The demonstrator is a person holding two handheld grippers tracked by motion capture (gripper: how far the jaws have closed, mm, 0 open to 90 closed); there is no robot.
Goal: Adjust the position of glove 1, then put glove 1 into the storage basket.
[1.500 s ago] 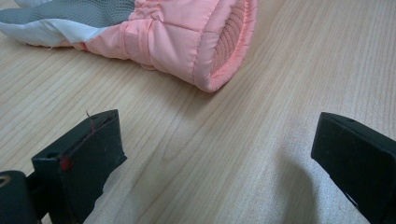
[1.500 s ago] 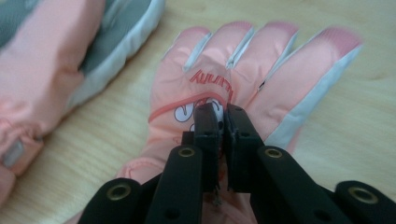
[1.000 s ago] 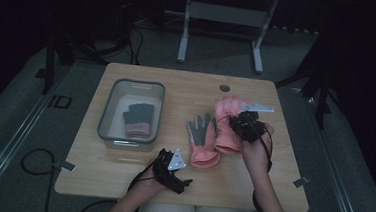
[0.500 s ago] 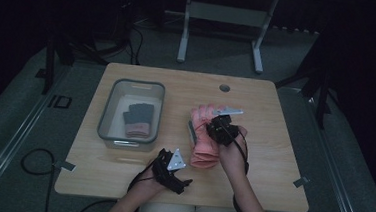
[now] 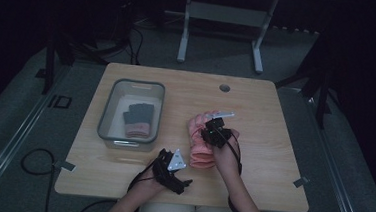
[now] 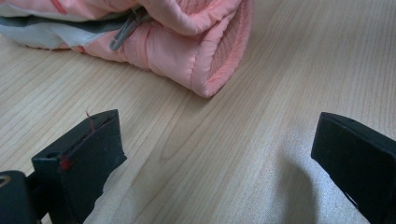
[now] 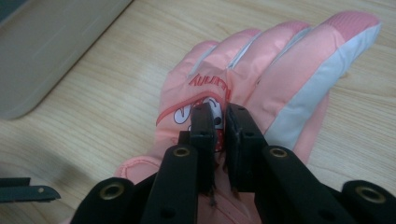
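Observation:
Two pink padded gloves (image 5: 200, 148) lie stacked on the wooden table, fingers pointing away from me. My right gripper (image 5: 208, 127) sits down on the back of the top glove (image 7: 280, 70). Its jaws have just been opening, and the right gripper (image 7: 220, 116) now stands open by a narrow slit in which the glove's printed fabric shows. My left gripper (image 5: 174, 161) rests low on the table by the gloves' cuffs (image 6: 187, 51). In its own view the left gripper (image 6: 215, 154) is open wide, with bare wood between its jaws.
A clear plastic bin (image 5: 107, 115) stands left of the gloves with a dark grey pair of gloves (image 5: 137, 118) inside; its wall (image 7: 46, 46) lies at my right gripper's far left. A round cable hole (image 5: 224, 87) is near the table's far edge.
My right gripper brought a pink glove leftward and down onto the other glove, so the two now lie stacked. The left gripper stayed where it was.

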